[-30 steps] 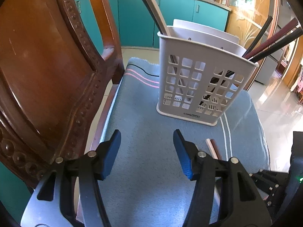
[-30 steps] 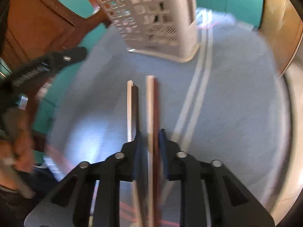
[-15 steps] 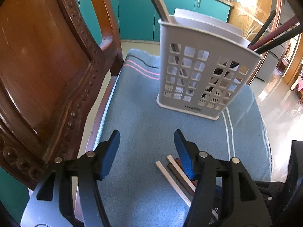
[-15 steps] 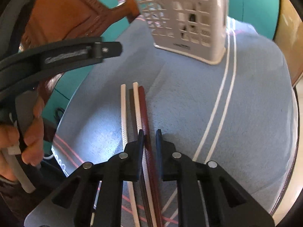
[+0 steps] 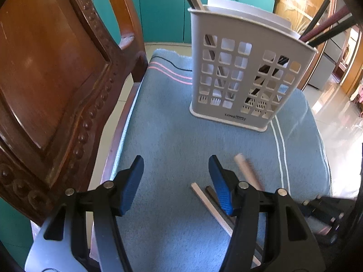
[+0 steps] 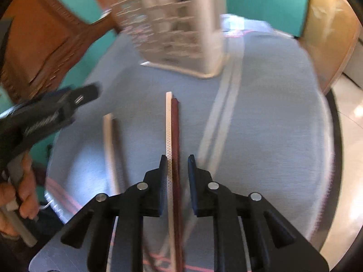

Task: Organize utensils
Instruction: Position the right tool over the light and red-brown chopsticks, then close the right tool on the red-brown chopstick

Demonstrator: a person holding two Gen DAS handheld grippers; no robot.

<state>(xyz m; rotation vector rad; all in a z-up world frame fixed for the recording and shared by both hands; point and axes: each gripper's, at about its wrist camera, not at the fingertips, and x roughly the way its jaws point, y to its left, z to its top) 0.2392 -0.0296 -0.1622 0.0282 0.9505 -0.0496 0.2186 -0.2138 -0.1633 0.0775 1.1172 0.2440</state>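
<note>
The right gripper (image 6: 177,162) has two chopsticks, one white (image 6: 169,133) and one dark red (image 6: 175,136), between its slightly parted jaws, probably to carry them as a pair to the grey holder (image 5: 247,77). Two more chopsticks (image 6: 111,149) lie on the blue towel (image 6: 261,124), and the left gripper (image 5: 175,170) waits wide open and empty.

Bright daylight; right view motion-blurred, left sharp; fisheye edge warping
</note>
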